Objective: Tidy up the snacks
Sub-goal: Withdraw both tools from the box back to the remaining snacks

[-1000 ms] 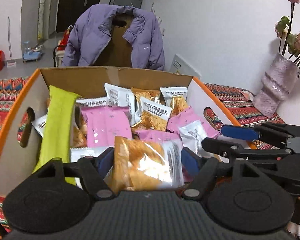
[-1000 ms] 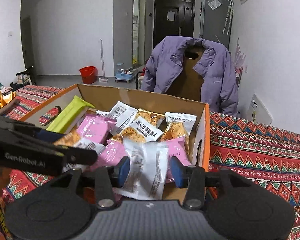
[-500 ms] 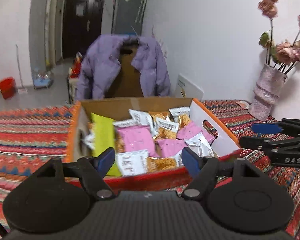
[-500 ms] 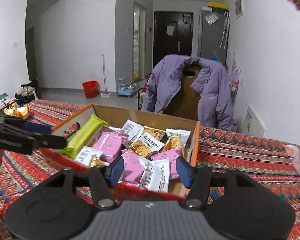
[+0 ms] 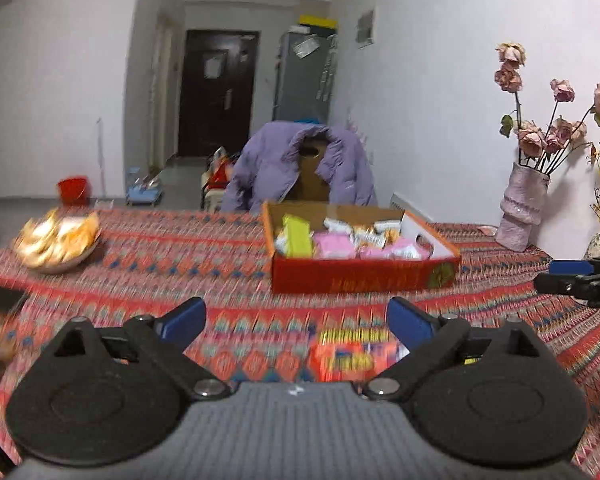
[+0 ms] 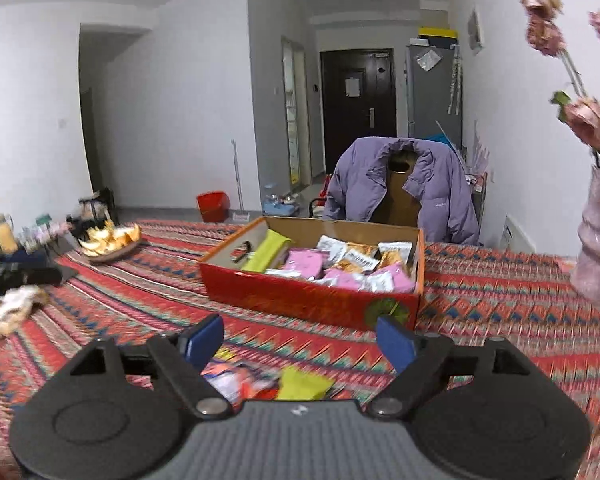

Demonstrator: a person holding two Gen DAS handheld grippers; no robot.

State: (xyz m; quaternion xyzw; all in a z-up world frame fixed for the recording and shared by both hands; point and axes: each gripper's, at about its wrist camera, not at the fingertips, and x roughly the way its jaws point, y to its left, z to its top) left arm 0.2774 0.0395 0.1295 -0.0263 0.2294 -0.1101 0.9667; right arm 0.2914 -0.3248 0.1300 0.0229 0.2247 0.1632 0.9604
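A red cardboard box holds several snack packets: pink ones, a yellow-green one and white-orange ones. My left gripper hangs well back from the box, its jaws opening with nothing gripped; an orange packet lies on the cloth below it. My right gripper is also back from the box, its jaws opening and empty. Under it lie a white-orange packet and a yellow-green packet. Each gripper shows at the edge of the other's view.
A patterned red tablecloth covers the table. A bowl of orange pieces stands at the left, a pink vase with flowers at the right. A purple jacket hangs on a chair behind the box.
Both grippers let go of packets in the box, pulled back from it and rose a little. Their jaws spread wider. The box now sits far ahead, and loose packets show on the cloth.
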